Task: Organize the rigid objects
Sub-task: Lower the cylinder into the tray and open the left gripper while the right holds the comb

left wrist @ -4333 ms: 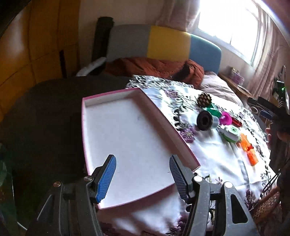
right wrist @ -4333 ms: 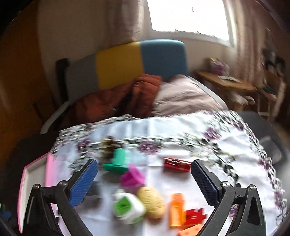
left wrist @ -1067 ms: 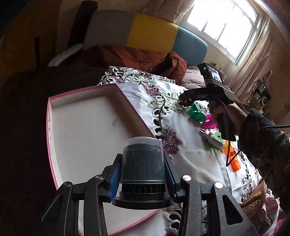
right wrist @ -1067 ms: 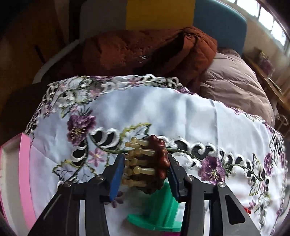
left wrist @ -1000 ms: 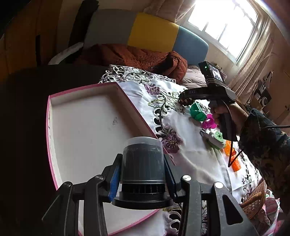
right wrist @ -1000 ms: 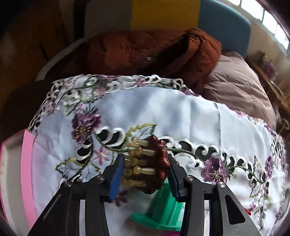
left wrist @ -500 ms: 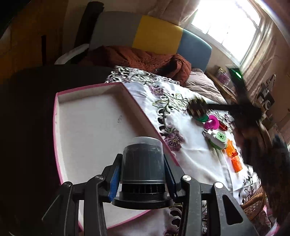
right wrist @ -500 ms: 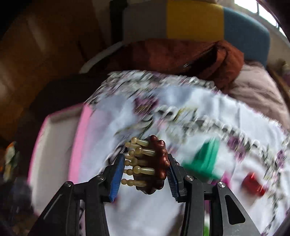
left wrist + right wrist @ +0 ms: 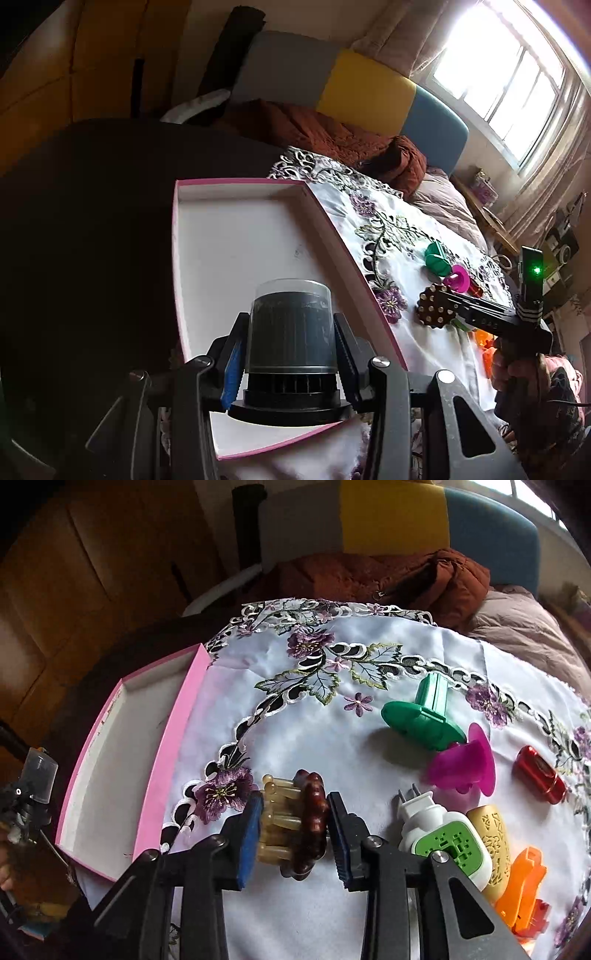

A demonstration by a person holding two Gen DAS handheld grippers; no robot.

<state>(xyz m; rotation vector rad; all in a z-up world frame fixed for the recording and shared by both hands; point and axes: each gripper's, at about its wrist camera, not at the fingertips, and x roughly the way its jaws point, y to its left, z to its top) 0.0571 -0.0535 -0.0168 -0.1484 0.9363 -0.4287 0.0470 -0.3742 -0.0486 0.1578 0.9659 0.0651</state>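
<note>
My left gripper [image 9: 286, 362] is shut on a black cylinder with a clear cap [image 9: 291, 332] and holds it over the near end of the empty pink-rimmed white tray [image 9: 236, 236]. My right gripper [image 9: 293, 821] is shut on a brown wooden massage comb with pale pegs [image 9: 295, 816], above the white embroidered cloth to the right of the tray [image 9: 173, 738]. In the left wrist view the comb [image 9: 436, 308] hangs right of the tray's rim. On the cloth lie a green piece [image 9: 424, 716], a magenta piece [image 9: 465, 764], a red piece [image 9: 539, 775] and a white-green plug [image 9: 443, 834].
A beige oval [image 9: 491, 842] and orange clips [image 9: 524, 890] lie at the cloth's right edge. The dark table [image 9: 81, 229] spreads left of the tray. A rust-brown jacket [image 9: 388, 576] and a padded bench back [image 9: 351, 92] stand behind the table.
My right gripper has carried the comb back from the far cloth and down toward the near side, right of the tray. My left gripper holds the cylinder over the tray as before.
</note>
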